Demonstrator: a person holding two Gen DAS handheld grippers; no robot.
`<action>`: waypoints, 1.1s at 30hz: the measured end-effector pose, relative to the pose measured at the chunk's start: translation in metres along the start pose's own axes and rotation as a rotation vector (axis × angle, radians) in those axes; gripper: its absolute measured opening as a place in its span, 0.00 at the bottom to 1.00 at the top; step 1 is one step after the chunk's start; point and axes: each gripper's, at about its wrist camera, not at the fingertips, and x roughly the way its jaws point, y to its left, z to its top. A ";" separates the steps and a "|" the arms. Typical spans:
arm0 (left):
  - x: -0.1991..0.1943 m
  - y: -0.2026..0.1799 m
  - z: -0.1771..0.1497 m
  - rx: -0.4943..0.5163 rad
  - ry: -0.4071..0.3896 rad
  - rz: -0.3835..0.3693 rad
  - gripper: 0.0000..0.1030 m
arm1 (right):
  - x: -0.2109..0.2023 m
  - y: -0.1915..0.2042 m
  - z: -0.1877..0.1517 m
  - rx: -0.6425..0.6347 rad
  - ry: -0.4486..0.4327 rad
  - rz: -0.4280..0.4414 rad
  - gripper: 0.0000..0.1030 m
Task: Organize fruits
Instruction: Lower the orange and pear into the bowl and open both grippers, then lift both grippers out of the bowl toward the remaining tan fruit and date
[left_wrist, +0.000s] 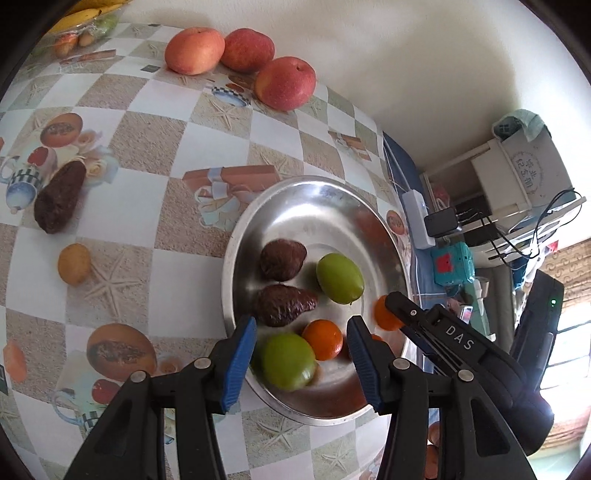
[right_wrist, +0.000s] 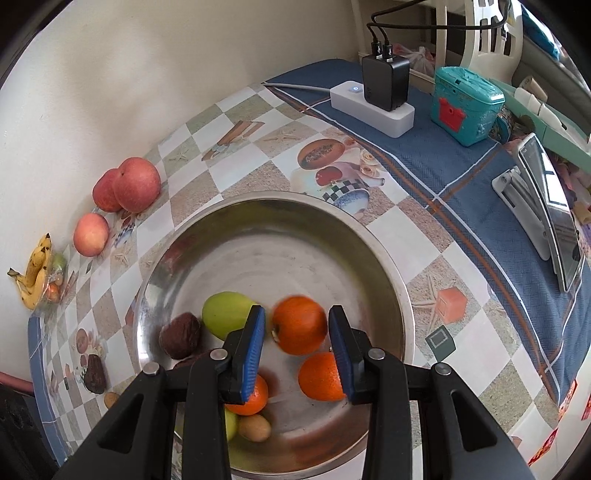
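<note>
A steel bowl (left_wrist: 295, 199) (right_wrist: 258, 221) holds two dark brown fruits (left_wrist: 282, 258), two green fruits (left_wrist: 339, 277) and several oranges (left_wrist: 323, 339). My left gripper (left_wrist: 302, 321) hovers open over the bowl's near side, with a green fruit (left_wrist: 288, 362) and an orange below the gap. My right gripper (right_wrist: 297, 312) (left_wrist: 397, 302) is open above the bowl. A motion-blurred orange (right_wrist: 300, 325) shows between its fingers, with no pad pressing on it. Two more oranges (right_wrist: 320, 376) and a small tan fruit (right_wrist: 254, 427) lie lower in the bowl.
Three red apples (left_wrist: 284, 83) (right_wrist: 136, 188) line the wall. A long dark brown fruit (left_wrist: 59, 199) and a small tan fruit (left_wrist: 74, 264) lie on the checked tablecloth left of the bowl. Bananas (right_wrist: 35, 273) sit far left. A power strip with charger (right_wrist: 373, 107), teal box (right_wrist: 467, 105) and phone stand (right_wrist: 554, 214) are on the blue cloth.
</note>
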 end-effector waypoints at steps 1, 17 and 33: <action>0.001 0.000 0.001 -0.002 0.000 0.003 0.53 | -0.001 0.000 0.000 -0.001 -0.003 0.000 0.36; -0.019 0.033 0.012 -0.085 -0.070 0.141 0.53 | -0.002 0.030 -0.006 -0.117 0.007 0.029 0.36; -0.046 0.078 0.021 -0.194 -0.139 0.403 0.81 | -0.002 0.053 -0.015 -0.217 0.018 0.029 0.50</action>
